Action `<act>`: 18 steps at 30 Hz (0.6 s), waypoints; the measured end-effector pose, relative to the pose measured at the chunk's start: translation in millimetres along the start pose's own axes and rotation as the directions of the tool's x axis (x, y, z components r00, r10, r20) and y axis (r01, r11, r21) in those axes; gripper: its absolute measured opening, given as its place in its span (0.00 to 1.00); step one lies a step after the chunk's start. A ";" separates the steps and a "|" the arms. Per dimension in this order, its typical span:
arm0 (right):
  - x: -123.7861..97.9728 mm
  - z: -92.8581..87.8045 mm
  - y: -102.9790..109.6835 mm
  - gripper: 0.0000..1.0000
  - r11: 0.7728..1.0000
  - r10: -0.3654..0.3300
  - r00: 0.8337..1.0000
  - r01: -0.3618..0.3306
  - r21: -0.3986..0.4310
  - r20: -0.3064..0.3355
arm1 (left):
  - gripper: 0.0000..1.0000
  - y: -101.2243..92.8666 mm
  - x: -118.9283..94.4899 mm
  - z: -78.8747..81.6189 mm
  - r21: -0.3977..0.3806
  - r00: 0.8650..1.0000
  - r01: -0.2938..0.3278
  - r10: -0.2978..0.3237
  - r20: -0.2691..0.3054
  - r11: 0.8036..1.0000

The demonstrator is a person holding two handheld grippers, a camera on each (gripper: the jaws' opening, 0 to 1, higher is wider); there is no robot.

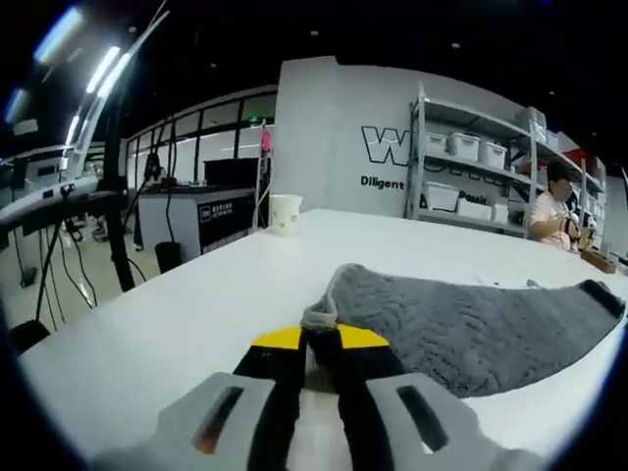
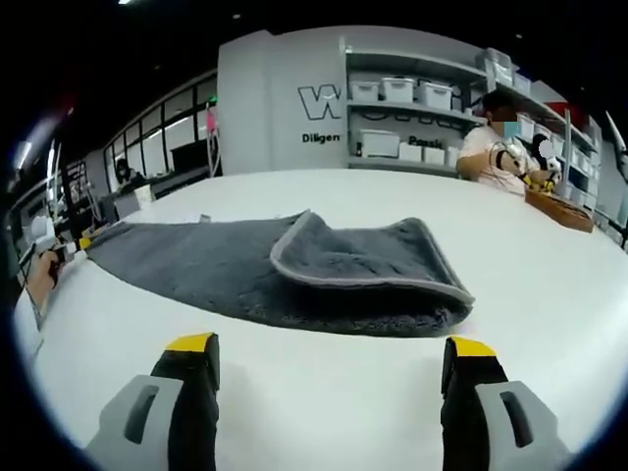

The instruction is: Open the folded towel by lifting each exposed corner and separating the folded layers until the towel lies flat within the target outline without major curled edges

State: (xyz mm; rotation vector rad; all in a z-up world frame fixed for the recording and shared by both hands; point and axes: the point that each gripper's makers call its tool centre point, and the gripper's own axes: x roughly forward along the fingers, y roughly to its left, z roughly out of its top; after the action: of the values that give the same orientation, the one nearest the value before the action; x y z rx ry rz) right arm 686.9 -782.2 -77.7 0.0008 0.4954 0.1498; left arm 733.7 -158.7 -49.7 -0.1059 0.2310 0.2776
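Note:
A dark grey towel [image 1: 471, 324] with a lighter grey hem lies on the white table [image 1: 196, 314]. My left gripper [image 1: 320, 339] is shut on the towel's near corner, and the hem sticks up between the two yellow-tipped jaws. In the right gripper view the towel [image 2: 216, 260] stretches away to the left, with one end folded back over itself as a top layer [image 2: 373, 260]. My right gripper [image 2: 331, 345] stands open in front of that fold, jaws wide apart above bare table, not touching the cloth.
A paper cup [image 1: 285, 213] stands at the table's far side. Shelves with white bins [image 2: 402, 93] line the back wall, and a person [image 2: 496, 147] sits beside them. A hand [image 2: 41, 277] shows at the towel's far left end.

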 end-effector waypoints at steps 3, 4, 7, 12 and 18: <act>0.0 0.4 -0.4 0.94 1.000 0.001 1.000 -0.001 0.002 0.001 | 0.50 4.8 -5.7 4.3 -0.013 1.000 -0.022 0.022 -0.005 1.000; 0.1 0.4 -0.3 0.94 1.000 0.003 1.000 -0.003 0.004 0.002 | 0.56 5.4 -8.1 6.1 -0.024 1.000 -0.022 0.022 0.001 0.999; 0.5 0.6 0.0 0.94 1.000 0.005 1.000 -0.005 0.007 0.002 | 0.64 2.8 -15.4 11.2 -0.049 1.000 0.007 -0.007 0.004 0.999; 0.8 2.3 0.6 0.93 1.000 0.008 1.000 -0.008 0.007 0.006 | 0.81 -5.7 -24.2 16.6 -0.039 0.999 0.048 -0.048 0.001 0.998; 1.4 1.5 1.7 0.94 1.000 0.012 1.000 -0.012 0.006 0.002 | 0.94 -24.9 -37.5 21.9 -0.024 0.991 0.132 -0.132 0.001 0.991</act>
State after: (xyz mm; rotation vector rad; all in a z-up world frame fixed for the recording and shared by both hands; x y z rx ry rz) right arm 688.7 -780.2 -76.9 0.0093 0.4941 0.1605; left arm 710.3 -189.3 -17.7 -0.1440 0.2206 0.1484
